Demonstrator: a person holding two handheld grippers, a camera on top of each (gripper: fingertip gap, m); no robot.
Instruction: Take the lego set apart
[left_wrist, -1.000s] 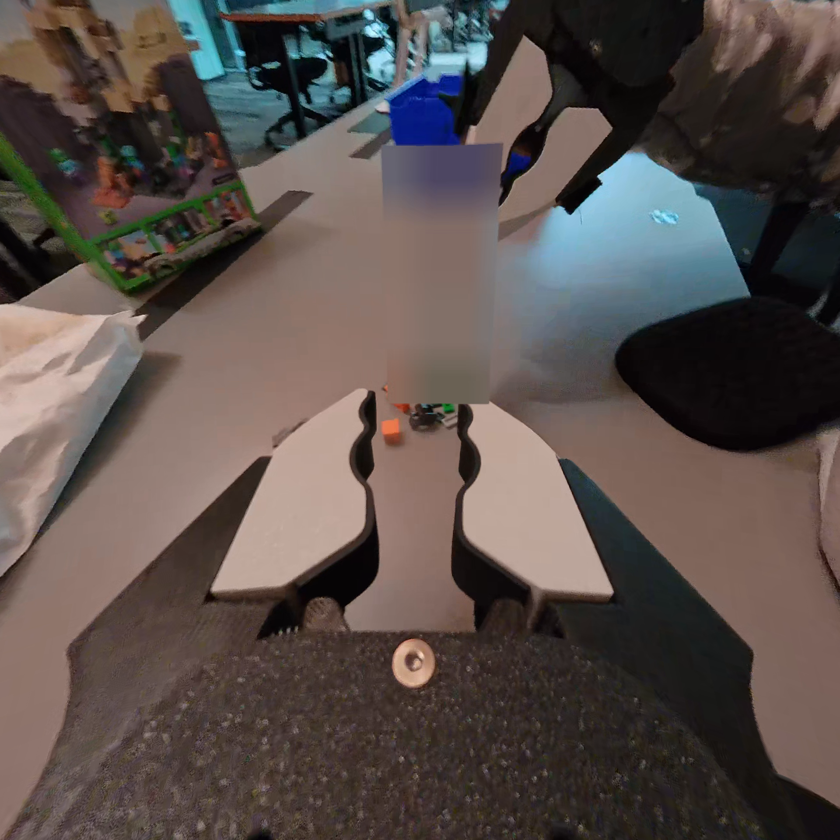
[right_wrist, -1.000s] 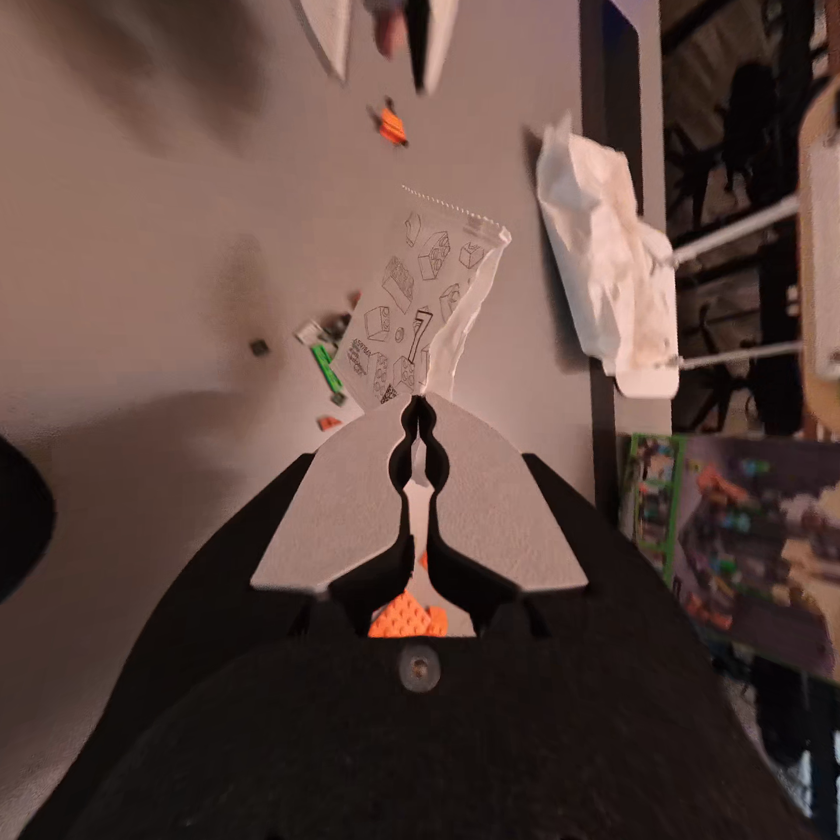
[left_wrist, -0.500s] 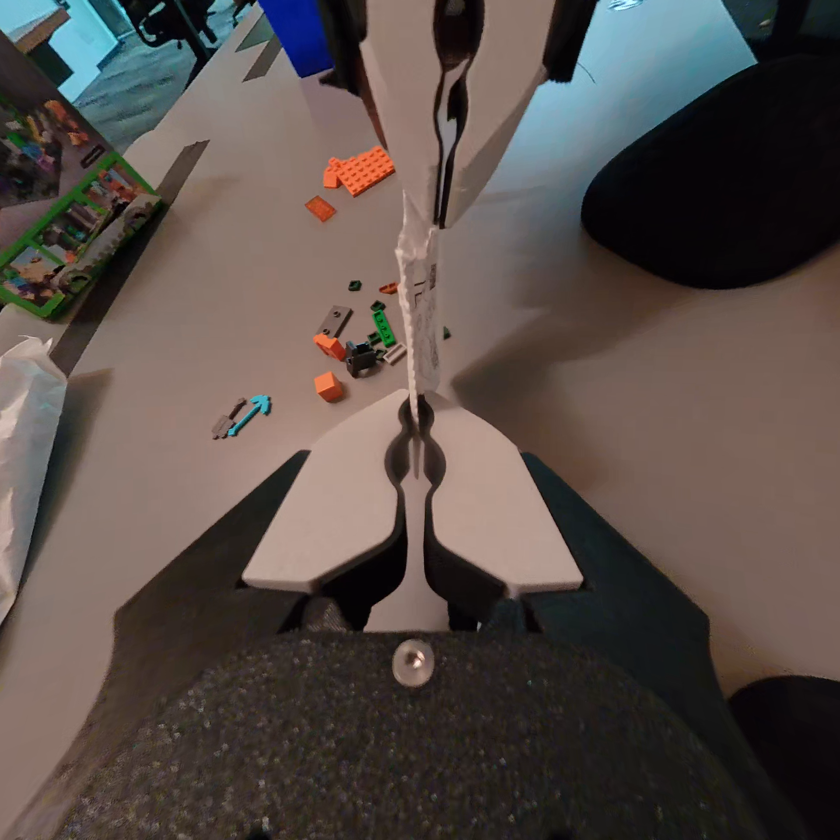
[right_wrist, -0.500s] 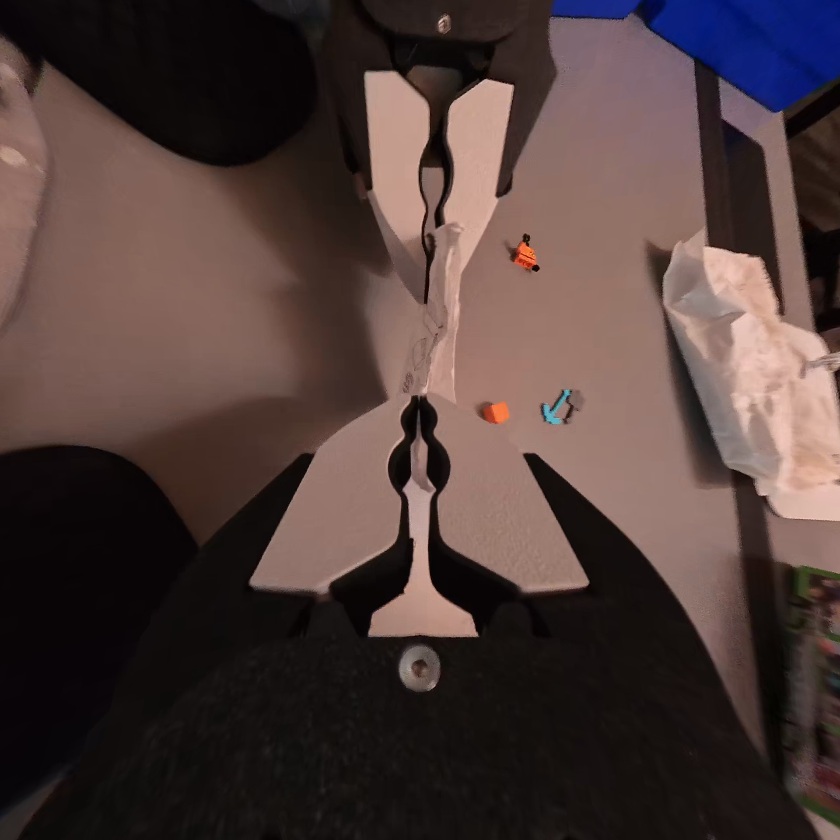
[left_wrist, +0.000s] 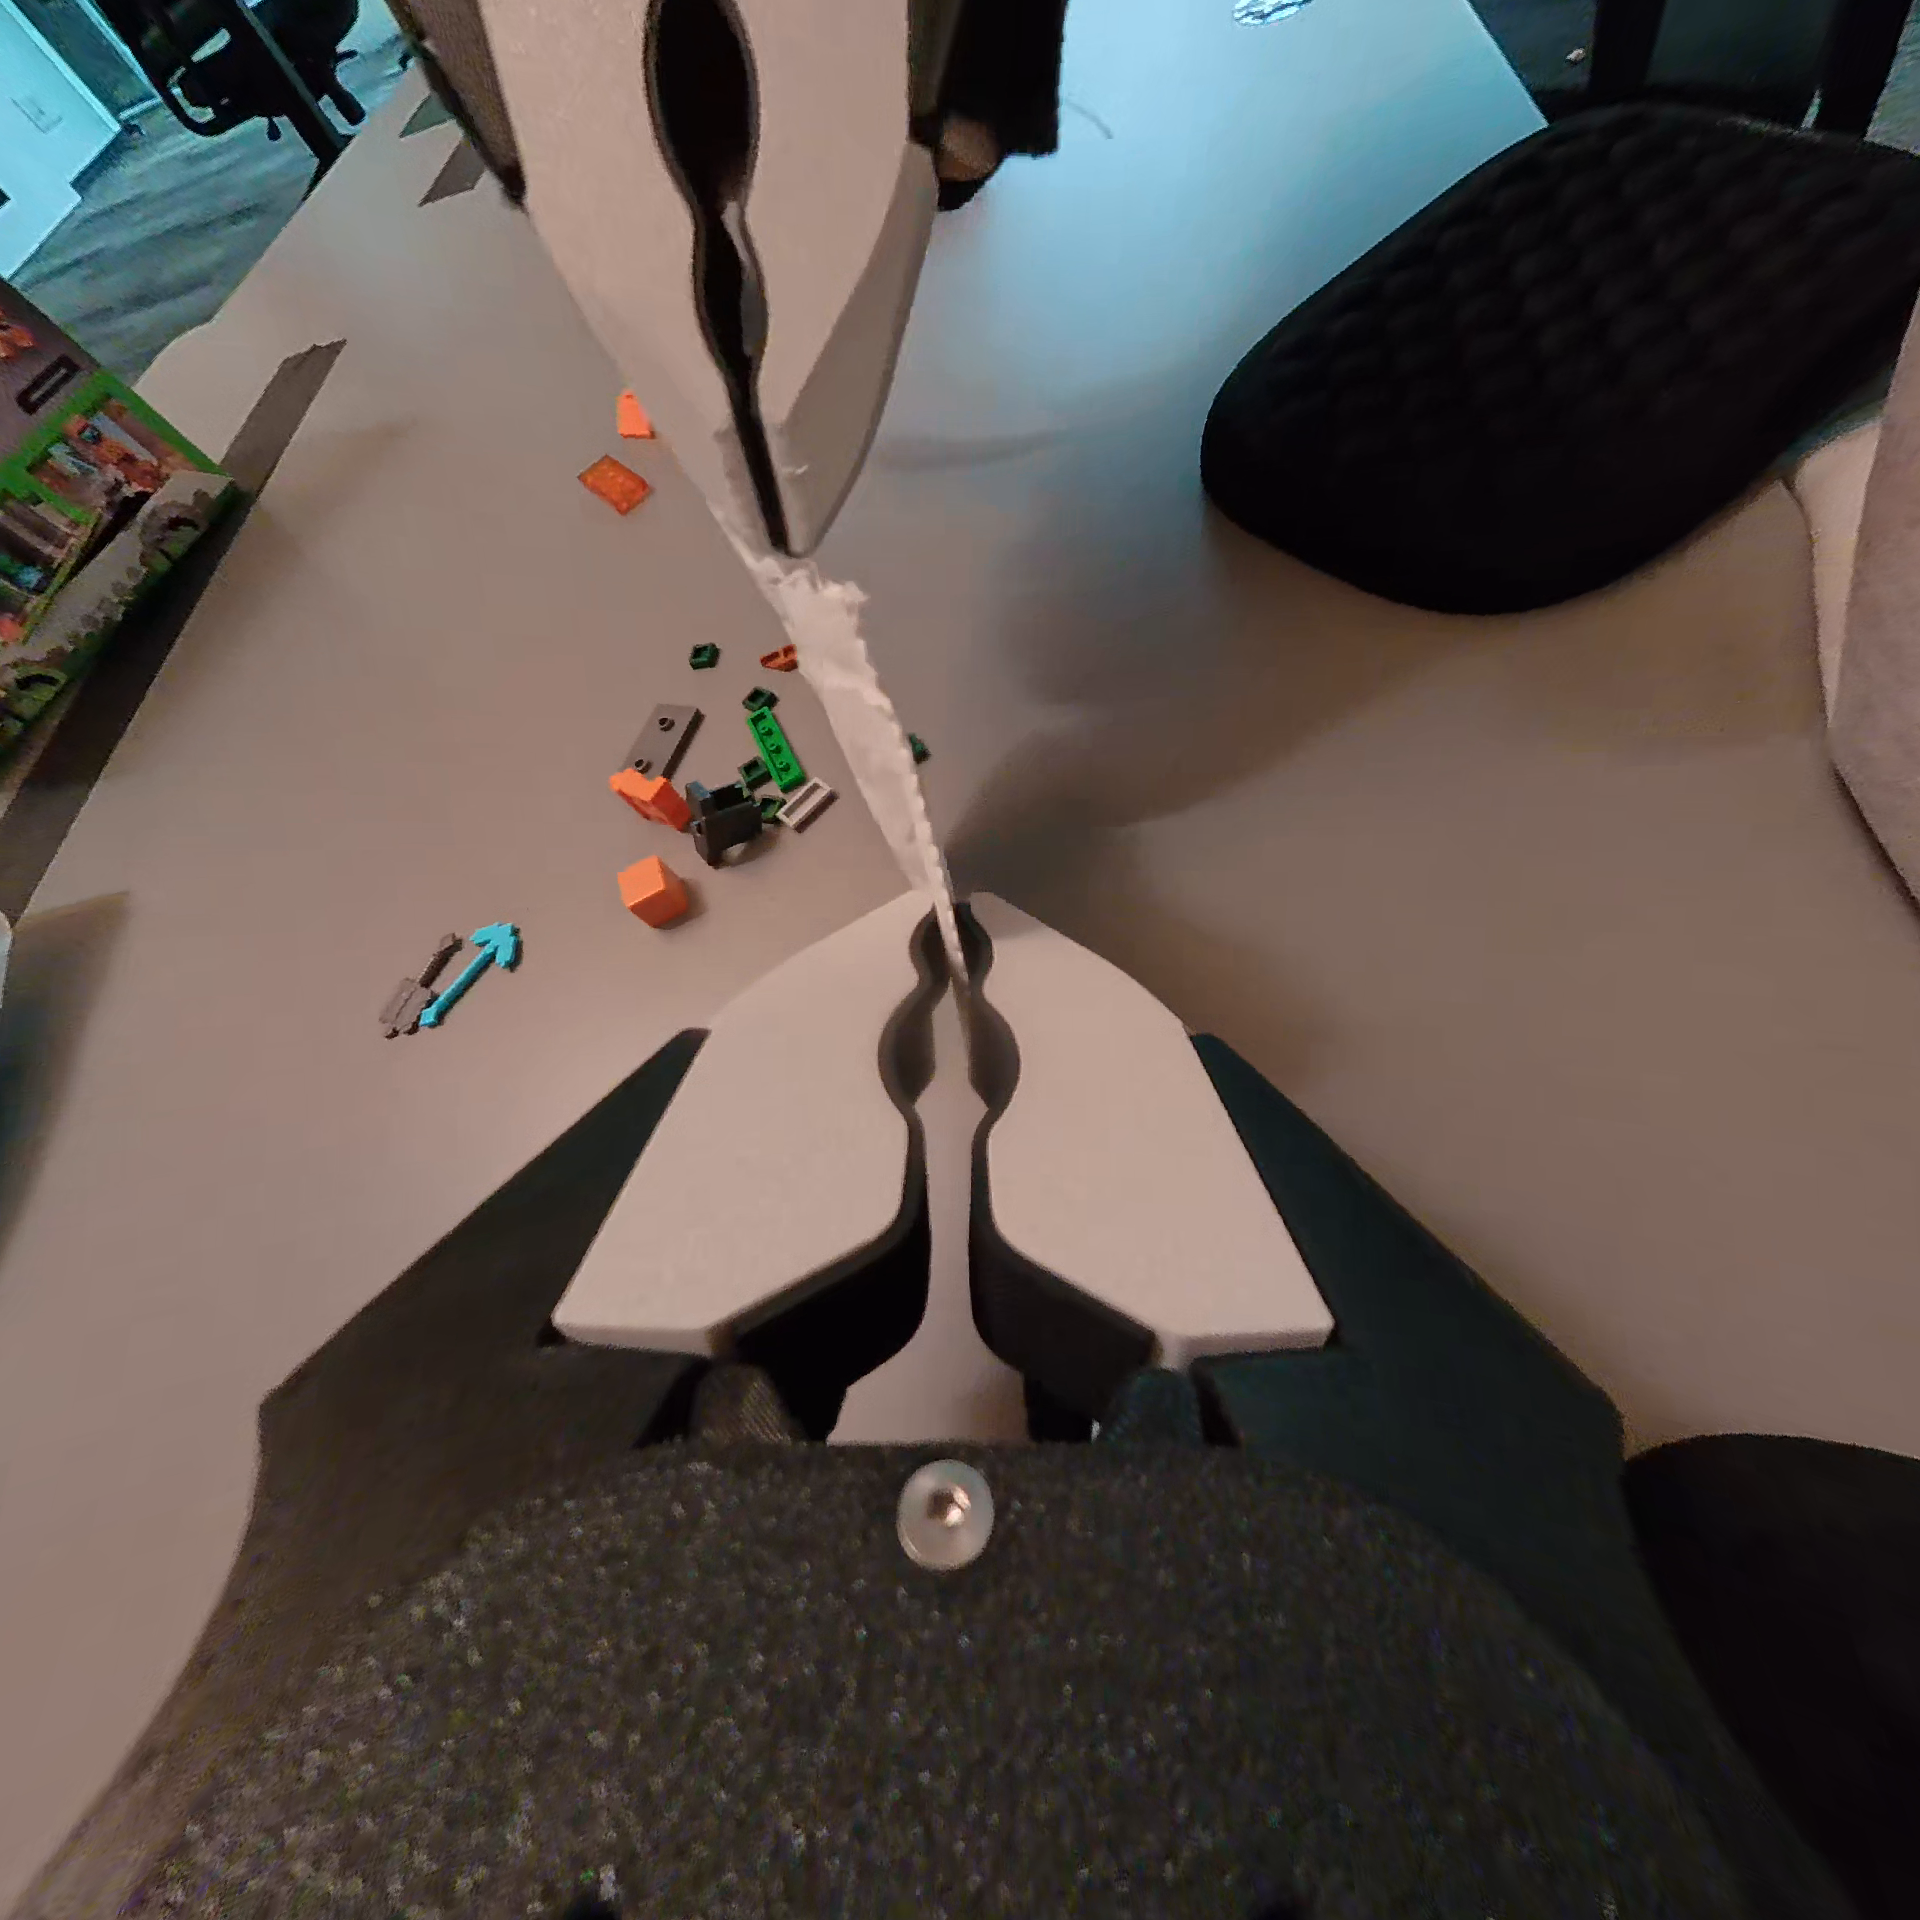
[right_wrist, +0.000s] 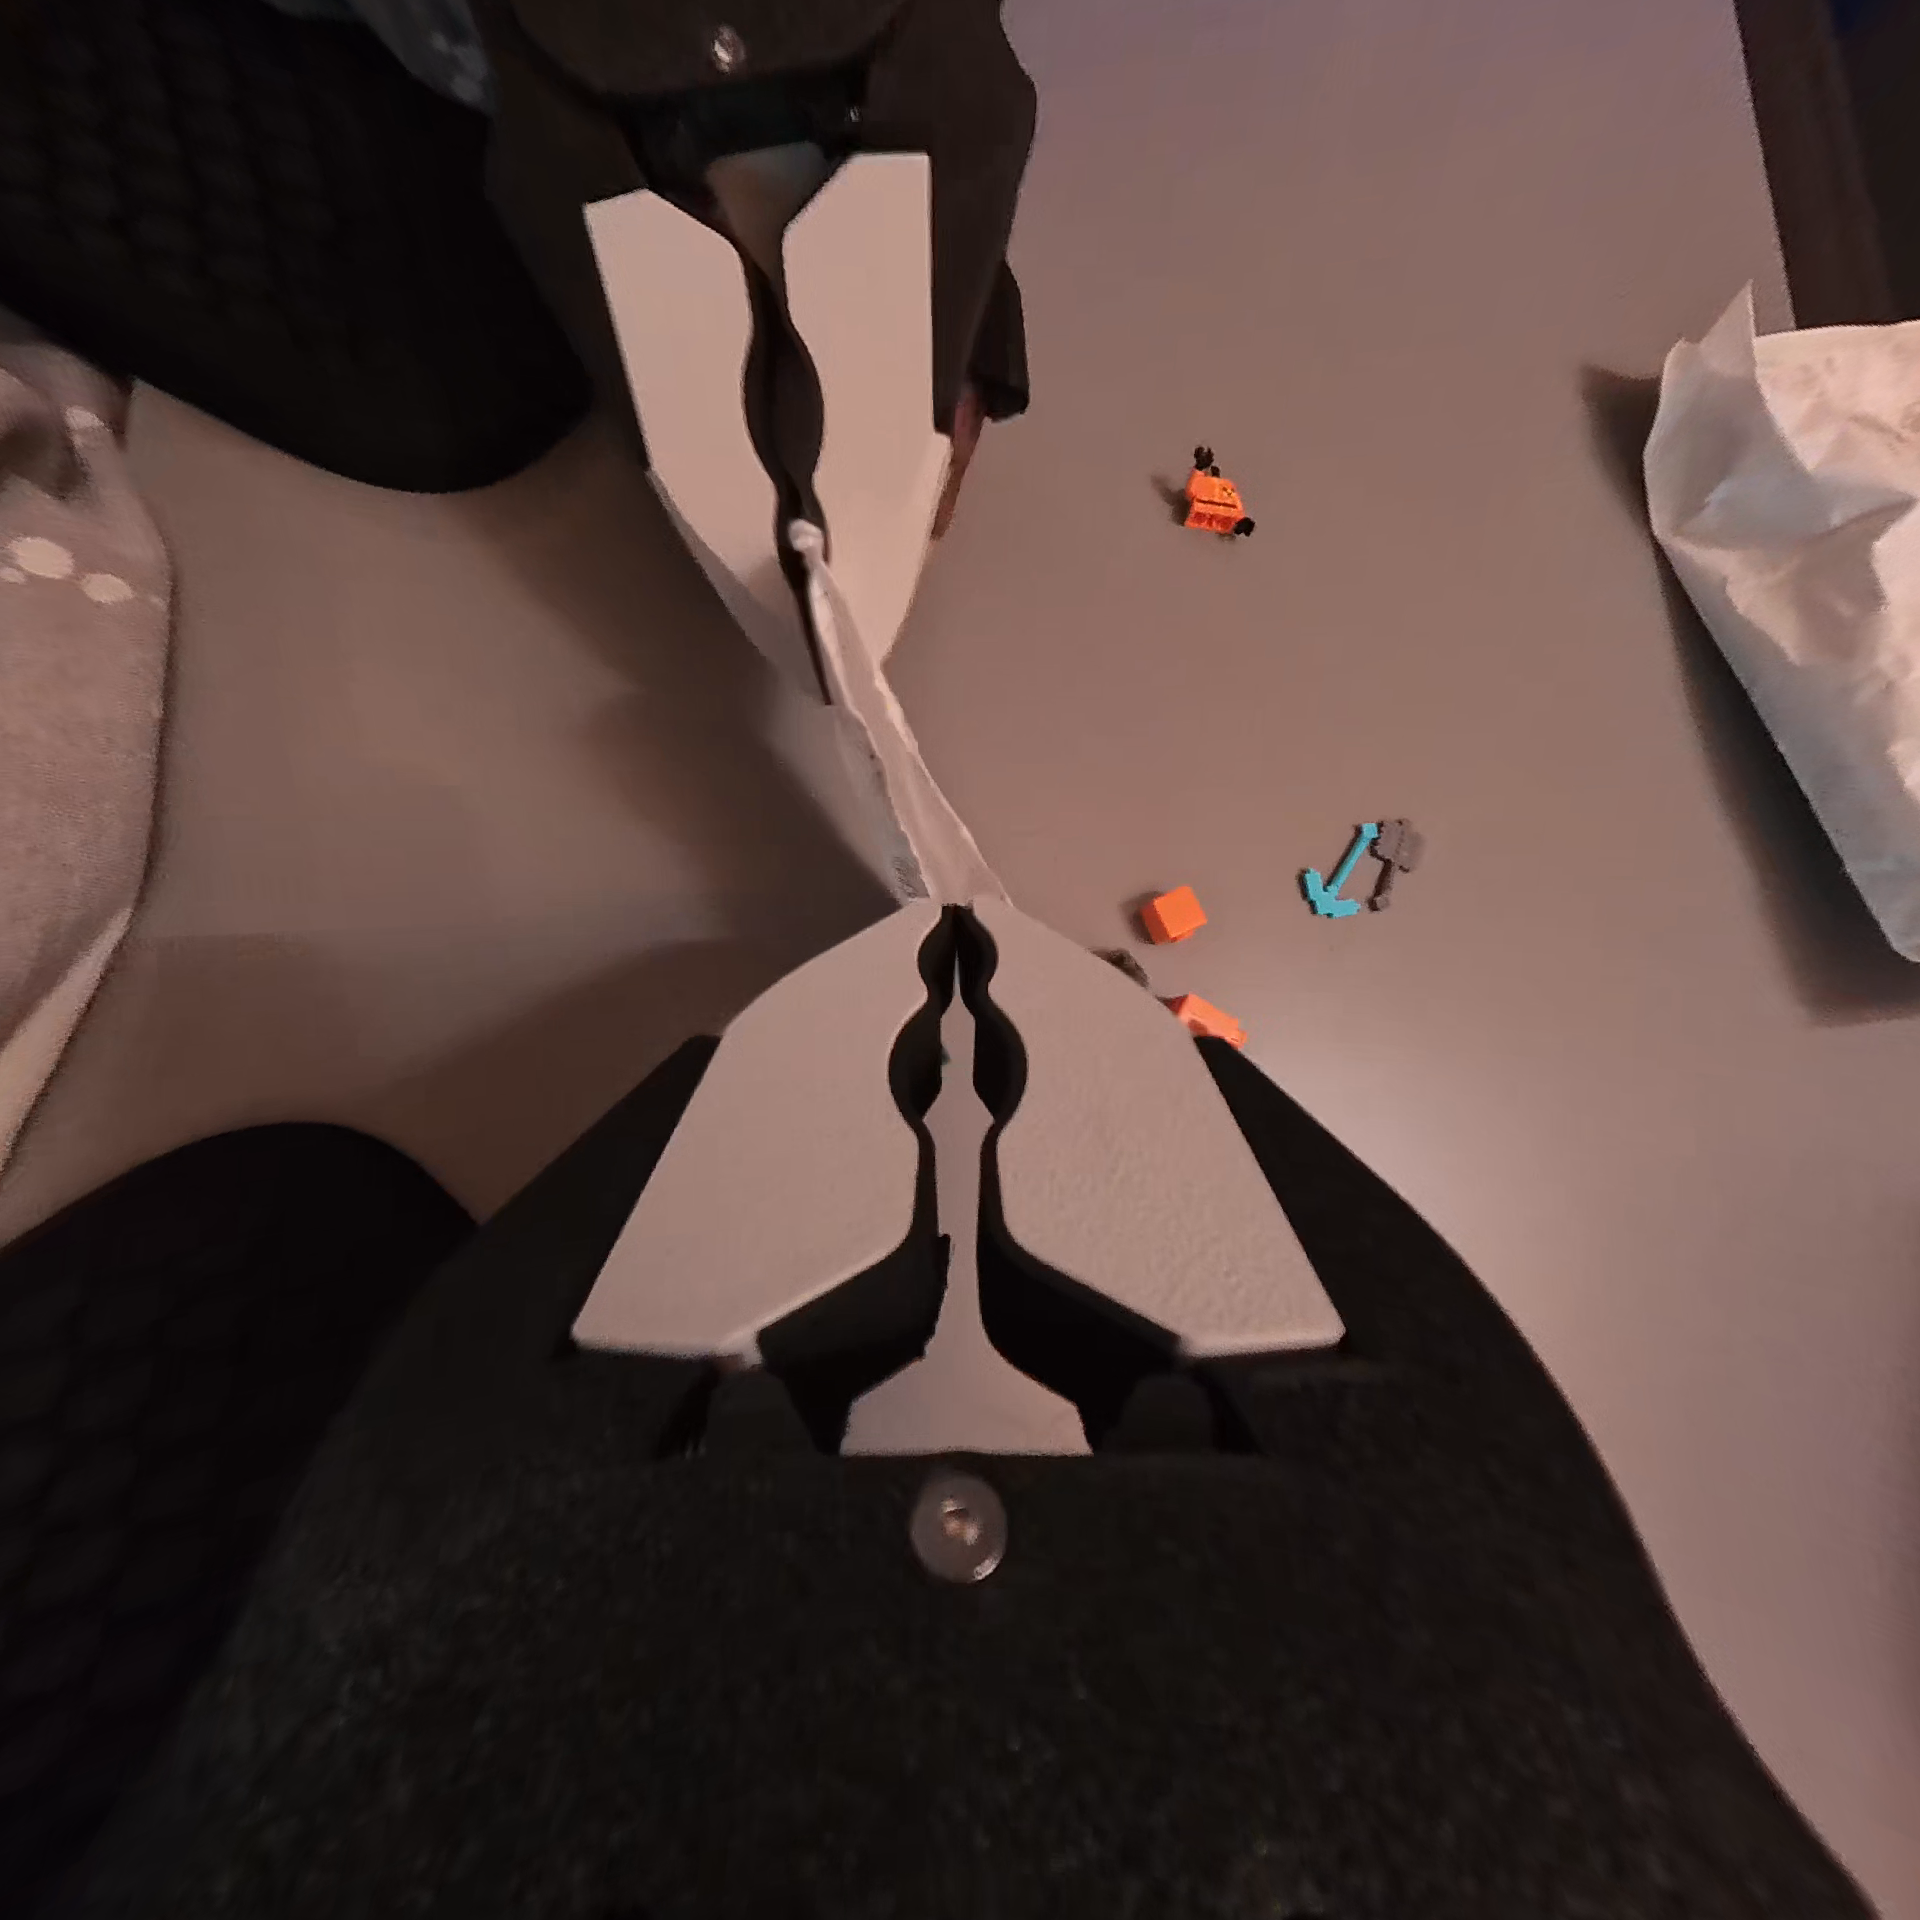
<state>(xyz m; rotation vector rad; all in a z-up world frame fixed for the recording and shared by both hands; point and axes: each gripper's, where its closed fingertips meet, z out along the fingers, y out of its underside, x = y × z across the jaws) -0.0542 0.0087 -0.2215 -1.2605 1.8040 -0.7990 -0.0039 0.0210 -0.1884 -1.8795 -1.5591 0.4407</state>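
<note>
A white paper bag (left_wrist: 862, 717) is stretched edge-on between my two grippers above the grey table (left_wrist: 1299, 935). My left gripper (left_wrist: 948, 920) is shut on its near end. My right gripper (right_wrist: 954, 914) is shut on the other end of the bag (right_wrist: 894, 769). Each gripper shows in the other's view, pinching the bag: the right one (left_wrist: 774, 520) in the left wrist view, the left one (right_wrist: 805, 582) in the right wrist view. Loose lego pieces lie on the table below: an orange cube (left_wrist: 651, 890), a green plate (left_wrist: 774, 746), a black piece (left_wrist: 724, 821) and a cyan pickaxe (left_wrist: 468, 975).
A lego box (left_wrist: 62, 520) stands at the left edge. A crumpled white bag (right_wrist: 1808, 582) lies at the table's side. A small orange figure (right_wrist: 1214, 501) lies apart. Black chair seats (left_wrist: 1558, 353) sit beside the table. Orange plates (left_wrist: 615, 483) lie farther back. Some 7 cm of space lies between my two pairs of fingers. It is some 9 cm from my right tips to the black piece (left_wrist: 724, 821). Between my right fingertips and the green plate (left_wrist: 774, 746) there is roughly 9 cm. Both grippers' tips are roughly 10 cm from the orange cube (left_wrist: 651, 890).
My left gripper was open a second ago and has shut on the bag's free end. The bag, held by my right gripper throughout, is now pulled taut between both.
</note>
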